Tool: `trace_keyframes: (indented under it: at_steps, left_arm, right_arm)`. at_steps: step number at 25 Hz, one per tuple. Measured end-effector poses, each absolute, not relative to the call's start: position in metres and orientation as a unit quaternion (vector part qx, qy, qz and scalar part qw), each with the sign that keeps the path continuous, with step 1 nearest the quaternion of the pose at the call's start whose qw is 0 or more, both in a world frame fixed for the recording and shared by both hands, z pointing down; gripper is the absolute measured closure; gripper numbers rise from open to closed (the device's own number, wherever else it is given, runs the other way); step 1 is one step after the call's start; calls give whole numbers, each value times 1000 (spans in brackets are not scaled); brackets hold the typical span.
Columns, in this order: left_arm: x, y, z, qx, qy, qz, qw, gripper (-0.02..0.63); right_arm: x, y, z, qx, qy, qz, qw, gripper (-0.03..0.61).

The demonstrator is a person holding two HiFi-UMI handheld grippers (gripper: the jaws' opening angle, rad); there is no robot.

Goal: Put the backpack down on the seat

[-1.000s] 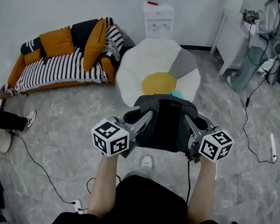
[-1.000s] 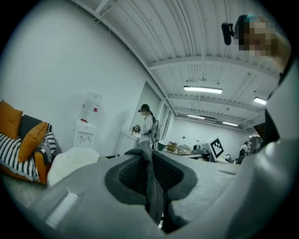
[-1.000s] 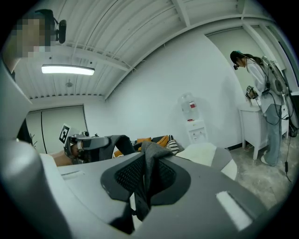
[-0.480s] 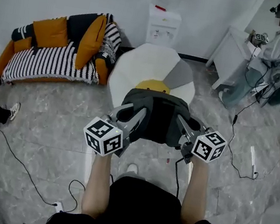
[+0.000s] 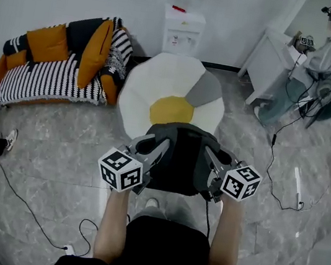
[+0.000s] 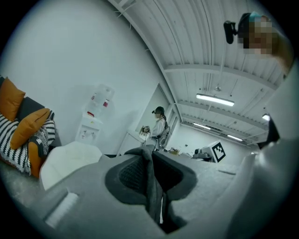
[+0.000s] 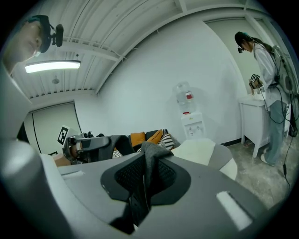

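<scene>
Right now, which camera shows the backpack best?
The head view: it shows most of the dark backpack from above, with the seat just beyond it. The left gripper view and right gripper view each show only a pinched fold of its fabric, close up.

Left gripper (image 6: 153, 170) is pinching a dark grey fold of the backpack (image 6: 152, 200), with the jaws pressing on it from both sides. White seat (image 6: 70, 156) is lying low at left, beyond the jaws. Sofa (image 6: 14, 140) with orange cushion (image 6: 28, 127) is sitting at the far left edge. Water dispenser (image 6: 93, 122) is standing against the white wall behind the seat. A person (image 6: 159, 125) is standing at a white table (image 6: 133, 140) further back. Ceiling light (image 6: 215, 99) is glowing overhead.
</scene>
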State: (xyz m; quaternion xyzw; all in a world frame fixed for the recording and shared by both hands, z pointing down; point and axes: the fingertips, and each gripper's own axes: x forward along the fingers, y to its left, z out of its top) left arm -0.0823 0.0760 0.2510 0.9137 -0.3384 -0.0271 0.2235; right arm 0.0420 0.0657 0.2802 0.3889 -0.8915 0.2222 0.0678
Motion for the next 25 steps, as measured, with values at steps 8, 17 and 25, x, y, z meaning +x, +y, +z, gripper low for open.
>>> trace_keyframes:
  at_steps: [8,17,25]
  left_arm:
    - [-72,24,265,898,-362,-31,250,568]
    - [-58,-31,265,883,-394,-39,250,569]
    - [-41,-64,251,875,-420,-44,238,569]
  right_arm:
    - [53,7,294,361,-898,239,73,538]
    - [67,-59,294,332,-910,241,68,537]
    - [82,-93,282,306,-921,229,68,537]
